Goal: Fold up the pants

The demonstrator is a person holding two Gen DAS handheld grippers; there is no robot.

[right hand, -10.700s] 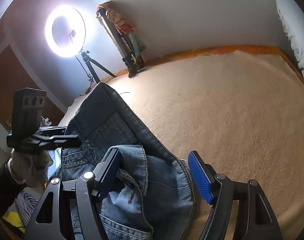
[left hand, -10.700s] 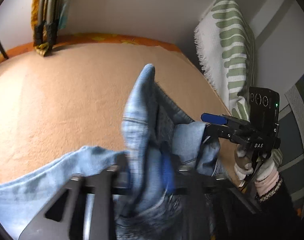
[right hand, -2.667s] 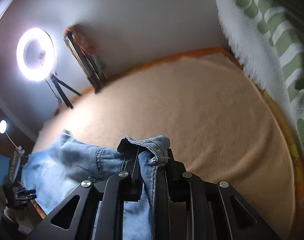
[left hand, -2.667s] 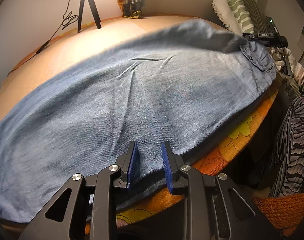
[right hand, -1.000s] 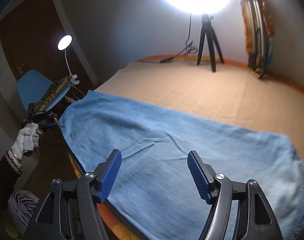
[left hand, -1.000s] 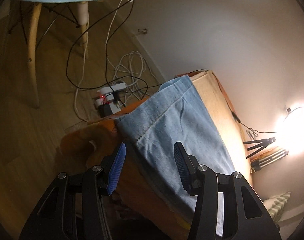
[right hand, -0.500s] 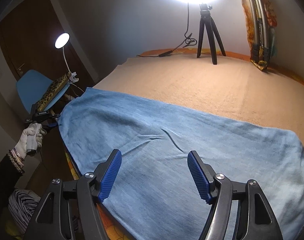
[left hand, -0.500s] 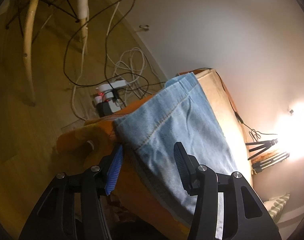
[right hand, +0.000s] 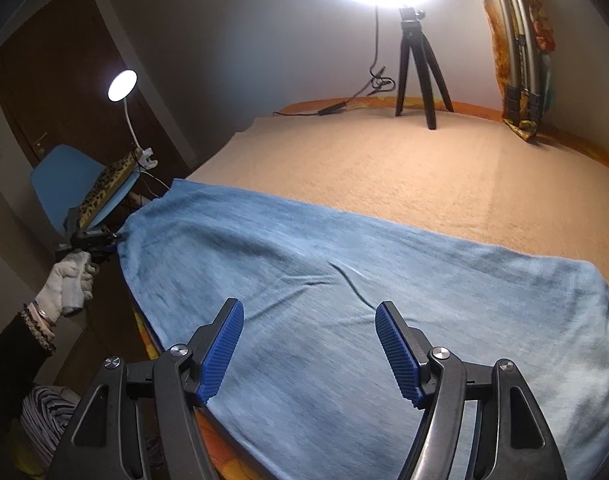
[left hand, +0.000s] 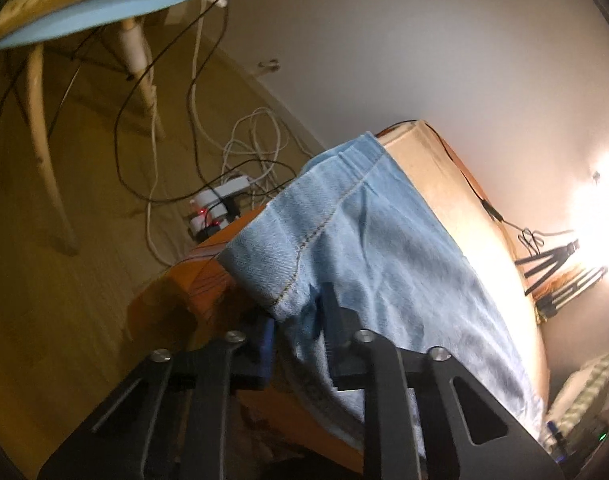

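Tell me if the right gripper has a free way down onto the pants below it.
Probably yes. The right gripper hangs open over the pants, which lie flat on the bed; nothing shows between its fingers and the denim.

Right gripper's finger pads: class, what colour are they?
Blue pads, clearest in the right wrist view.

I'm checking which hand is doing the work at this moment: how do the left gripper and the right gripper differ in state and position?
The left gripper is shut on the jeans at the hem corner hanging over the bed edge; the right gripper is open, holding nothing. The left sits at the leg end; the right hovers over the flat middle of the denim. Both have blue ribbed pads on black frames.
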